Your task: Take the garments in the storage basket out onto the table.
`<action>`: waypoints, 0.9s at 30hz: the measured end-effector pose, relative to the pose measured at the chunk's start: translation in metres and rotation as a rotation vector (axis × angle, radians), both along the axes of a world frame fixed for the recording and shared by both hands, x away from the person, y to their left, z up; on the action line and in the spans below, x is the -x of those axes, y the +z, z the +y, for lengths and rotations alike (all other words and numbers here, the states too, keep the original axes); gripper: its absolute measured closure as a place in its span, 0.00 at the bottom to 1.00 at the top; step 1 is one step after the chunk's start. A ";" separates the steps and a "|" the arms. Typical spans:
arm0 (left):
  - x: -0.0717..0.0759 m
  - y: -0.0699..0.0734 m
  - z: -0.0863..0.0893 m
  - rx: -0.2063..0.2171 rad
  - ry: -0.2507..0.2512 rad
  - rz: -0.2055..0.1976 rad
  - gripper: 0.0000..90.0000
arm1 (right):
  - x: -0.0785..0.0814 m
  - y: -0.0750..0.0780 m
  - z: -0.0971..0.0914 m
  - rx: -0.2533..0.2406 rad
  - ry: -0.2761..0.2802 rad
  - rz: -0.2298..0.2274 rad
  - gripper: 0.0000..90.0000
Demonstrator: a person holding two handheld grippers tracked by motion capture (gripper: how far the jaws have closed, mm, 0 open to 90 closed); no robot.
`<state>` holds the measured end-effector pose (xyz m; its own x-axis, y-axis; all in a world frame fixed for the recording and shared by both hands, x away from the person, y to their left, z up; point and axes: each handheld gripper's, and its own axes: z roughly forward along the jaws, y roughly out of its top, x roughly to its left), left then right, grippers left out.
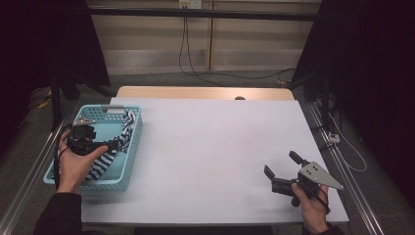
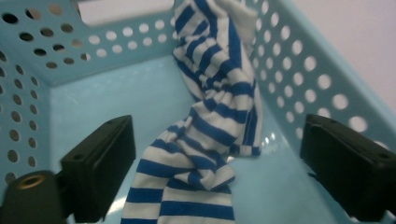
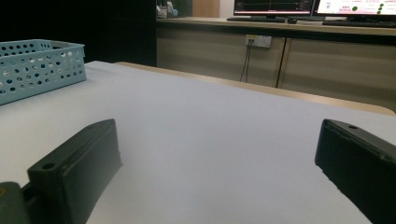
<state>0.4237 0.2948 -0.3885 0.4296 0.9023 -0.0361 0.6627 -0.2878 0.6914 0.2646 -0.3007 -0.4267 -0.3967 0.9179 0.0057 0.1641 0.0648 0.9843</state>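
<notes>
A blue-and-white striped cloth [image 1: 103, 164] lies in a light blue perforated basket [image 1: 133, 147] at the left of the white table [image 1: 220, 147]. One end of it hangs over the basket's far right corner. My left gripper [image 1: 110, 145] is down inside the basket. In the left gripper view its jaws stand wide apart on either side of the cloth [image 2: 215, 93], clear of it, with the basket wall [image 2: 116, 51] behind. My right gripper [image 1: 280, 161] rests open near the table's front right, with nothing between its jaws [image 3: 218, 126].
Metal rails run along both long sides of the table. A wooden edge [image 1: 205, 92] borders the far end, and black cables [image 1: 188, 58] trail on the floor behind it. In the right gripper view the basket [image 3: 37, 65] stands far left, with monitors [image 3: 273, 7] on a counter beyond.
</notes>
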 end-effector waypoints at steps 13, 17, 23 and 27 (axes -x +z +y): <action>-0.019 -0.011 0.000 -0.092 0.006 0.110 0.28 | 0.001 0.000 0.000 -0.001 0.002 0.002 0.00; -0.022 -0.017 0.002 -0.086 0.003 0.137 0.28 | 0.002 0.000 0.000 -0.001 0.003 0.003 0.00; -0.026 -0.027 0.001 -0.117 0.008 0.198 0.28 | 0.002 0.000 0.000 0.003 0.005 0.000 0.00; -0.028 -0.031 -0.003 -0.151 -0.008 0.223 0.28 | 0.002 0.000 -0.001 0.004 0.003 0.001 0.00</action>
<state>0.4519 0.2918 -0.4196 0.4330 0.9014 0.0042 0.7913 -0.3823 0.4772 0.2621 -0.3012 -0.4270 -0.3995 0.9167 0.0029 0.1653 0.0689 0.9838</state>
